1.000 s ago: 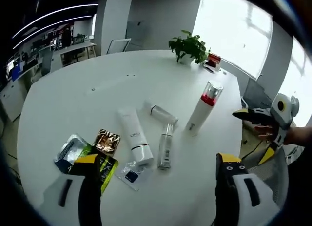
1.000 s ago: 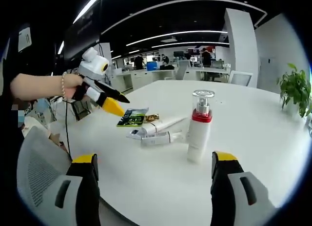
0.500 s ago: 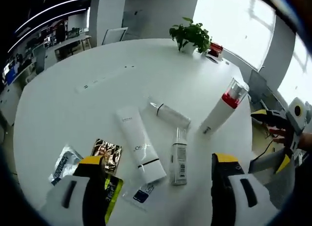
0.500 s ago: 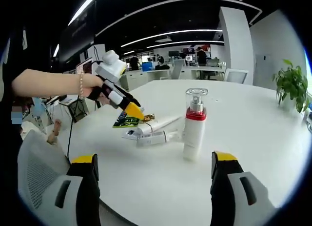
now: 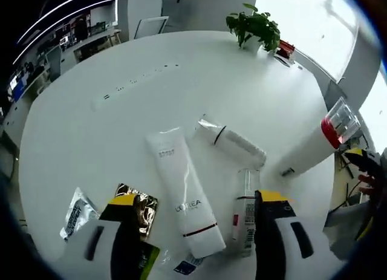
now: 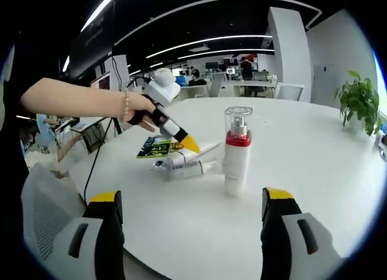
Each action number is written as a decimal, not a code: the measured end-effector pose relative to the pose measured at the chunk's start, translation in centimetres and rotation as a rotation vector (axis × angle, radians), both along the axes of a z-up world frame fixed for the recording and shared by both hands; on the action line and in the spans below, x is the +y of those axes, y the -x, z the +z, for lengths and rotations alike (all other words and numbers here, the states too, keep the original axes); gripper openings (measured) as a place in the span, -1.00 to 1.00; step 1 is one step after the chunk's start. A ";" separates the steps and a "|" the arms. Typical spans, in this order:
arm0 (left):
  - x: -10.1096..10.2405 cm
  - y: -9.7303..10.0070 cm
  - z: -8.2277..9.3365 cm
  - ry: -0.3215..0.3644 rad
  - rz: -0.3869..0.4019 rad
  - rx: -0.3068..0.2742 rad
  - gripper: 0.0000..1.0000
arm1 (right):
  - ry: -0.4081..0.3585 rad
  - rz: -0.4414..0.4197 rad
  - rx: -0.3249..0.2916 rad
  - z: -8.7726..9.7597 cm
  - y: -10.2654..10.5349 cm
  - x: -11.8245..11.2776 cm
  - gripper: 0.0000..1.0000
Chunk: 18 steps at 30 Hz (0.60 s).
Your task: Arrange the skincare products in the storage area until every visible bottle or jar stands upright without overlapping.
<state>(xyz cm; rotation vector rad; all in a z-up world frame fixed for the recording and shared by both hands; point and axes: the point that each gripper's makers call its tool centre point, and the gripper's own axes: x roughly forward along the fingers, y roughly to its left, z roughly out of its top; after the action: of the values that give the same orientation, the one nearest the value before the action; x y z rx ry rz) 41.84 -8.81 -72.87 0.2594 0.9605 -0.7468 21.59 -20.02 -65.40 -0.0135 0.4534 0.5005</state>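
Left claw (image 5: 190,234) wide open, seemingly empty, above tube (image 5: 183,197).

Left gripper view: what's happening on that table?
A person holds a gripper in each hand over a white table. The left gripper, jaws open, hovers above a lying white tube and two lying bottles. Only the red-collared pump bottle stands upright. The right gripper is open, holding nothing.
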 end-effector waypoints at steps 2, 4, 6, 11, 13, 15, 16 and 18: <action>-0.2 -0.5 -0.6 -0.018 -0.003 0.016 0.13 | 0.003 0.000 0.003 -0.1 -0.1 -0.1 0.90; -0.3 -1.2 -1.2 -0.073 -0.008 0.007 0.19 | 0.001 -0.003 0.008 -0.1 0.0 -0.1 0.89; -0.5 -0.7 -1.3 -0.097 -0.009 0.023 0.24 | 0.002 -0.005 0.006 -0.1 0.0 -0.1 0.89; -0.3 -2.0 -2.3 -0.151 0.004 0.041 0.20 | -0.003 -0.016 0.009 -0.2 0.0 -0.3 0.89; -0.1 -2.3 -2.4 -0.170 0.010 0.041 0.17 | -0.006 -0.017 0.008 -0.1 0.0 -0.3 0.89; -0.1 -2.4 -2.4 -0.178 0.009 0.041 0.13 | -0.005 -0.018 0.012 -0.2 0.0 -0.3 0.88; -0.2 -2.6 -2.5 -0.184 0.007 0.041 0.12 | -0.002 -0.018 0.011 -0.2 0.0 -0.3 0.88; -0.3 -2.6 -2.6 -0.202 0.004 0.042 0.10 | -0.004 -0.019 0.011 -0.2 0.0 -0.3 0.88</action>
<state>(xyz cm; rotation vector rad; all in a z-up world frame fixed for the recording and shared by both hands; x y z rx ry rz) 44.41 -9.06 -75.52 0.4196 1.0773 -0.6544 21.62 -20.34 -65.58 -0.0025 0.4632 0.4832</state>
